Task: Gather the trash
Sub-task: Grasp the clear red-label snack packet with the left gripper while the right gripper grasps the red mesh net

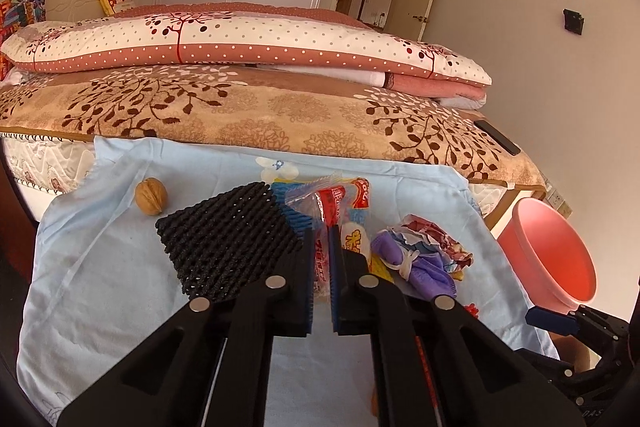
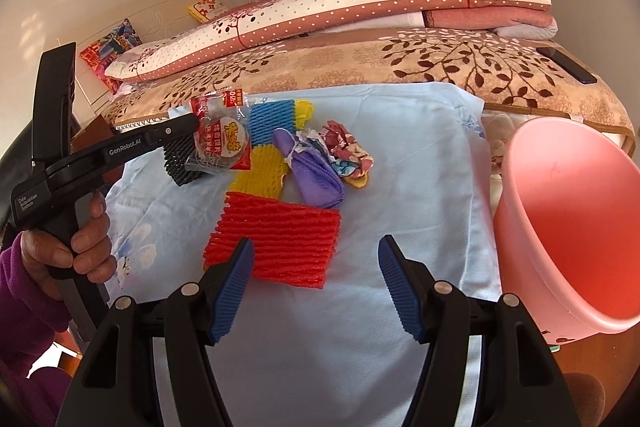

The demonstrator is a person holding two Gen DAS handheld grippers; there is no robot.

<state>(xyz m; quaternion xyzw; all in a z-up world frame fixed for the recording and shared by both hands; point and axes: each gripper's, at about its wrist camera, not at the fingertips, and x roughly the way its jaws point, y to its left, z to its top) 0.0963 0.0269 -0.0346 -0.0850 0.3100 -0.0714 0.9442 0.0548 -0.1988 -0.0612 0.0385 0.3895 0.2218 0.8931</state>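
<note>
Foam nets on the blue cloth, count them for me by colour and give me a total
Black foam net: 1
Blue foam net: 1
Yellow foam net: 1
Red foam net: 1
Total: 4 foam nets on the blue cloth

We see bright warm daylight, soft shadows, sharp focus centre; strong fisheye bending, black vignette at corners.

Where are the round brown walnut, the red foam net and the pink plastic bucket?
Round brown walnut point(image 1: 151, 195): left wrist view, shell middle.
Red foam net point(image 2: 280, 235): right wrist view, centre.
Pink plastic bucket point(image 2: 520, 239): right wrist view, near rim.
</note>
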